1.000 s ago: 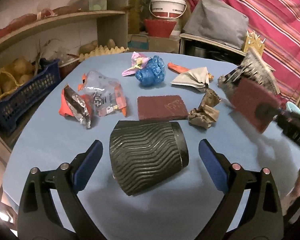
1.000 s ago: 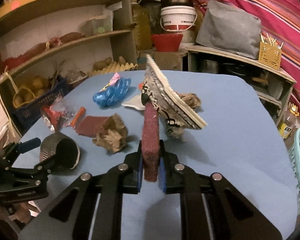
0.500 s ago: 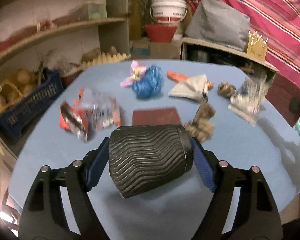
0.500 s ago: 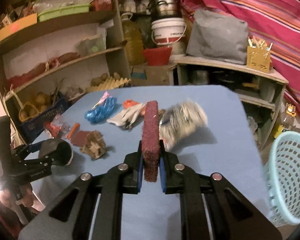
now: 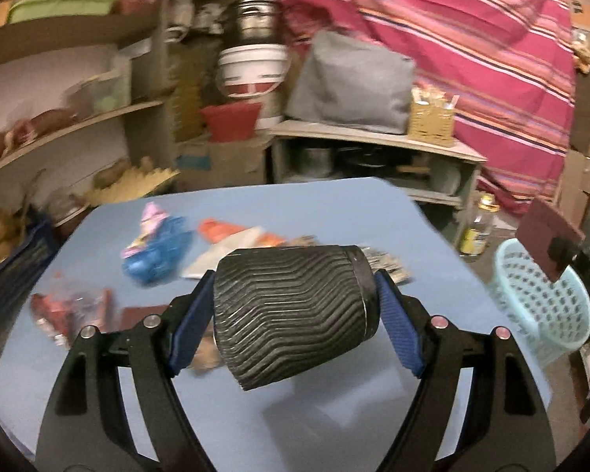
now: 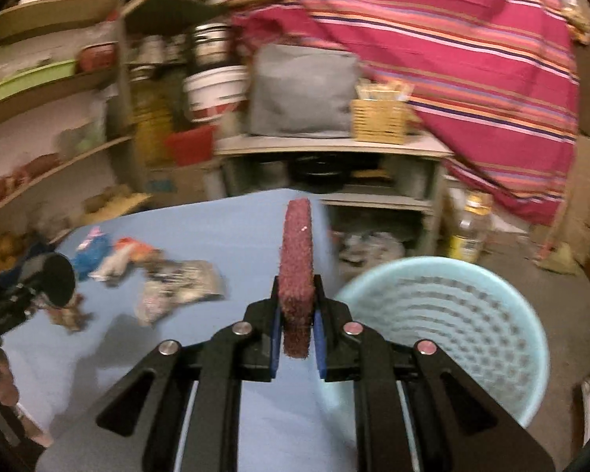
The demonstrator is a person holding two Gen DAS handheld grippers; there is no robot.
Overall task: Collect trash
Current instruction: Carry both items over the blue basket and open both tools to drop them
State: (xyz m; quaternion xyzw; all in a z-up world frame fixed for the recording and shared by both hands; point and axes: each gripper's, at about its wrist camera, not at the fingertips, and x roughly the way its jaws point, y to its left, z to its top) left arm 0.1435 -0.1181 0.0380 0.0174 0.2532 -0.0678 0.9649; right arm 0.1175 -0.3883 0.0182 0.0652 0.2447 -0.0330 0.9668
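Observation:
My left gripper (image 5: 293,306) is shut on a black ribbed cup (image 5: 291,314), held on its side above the blue table (image 5: 334,212). My right gripper (image 6: 297,314) is shut on a dark red scouring pad (image 6: 296,271), standing on edge between the pads, next to the table's right edge. The light blue perforated basket (image 6: 452,322) sits on the floor just right of that gripper, its rim also showing in the left wrist view as the basket (image 5: 539,306). The pad (image 5: 546,236) hangs over it there.
Loose trash lies on the table: a blue plastic bag (image 5: 157,251), a white and orange wrapper (image 5: 232,244), red foil packets (image 5: 70,310), a printed wrapper (image 6: 177,283), a second red pad (image 5: 141,312). Shelves stand left, a low shelf and bottle (image 6: 468,224) behind.
The left gripper closed on the black cup and lifted it off the table, swinging right. The right gripper carried the pad right to the basket; the printed wrapper dropped from it onto the table.

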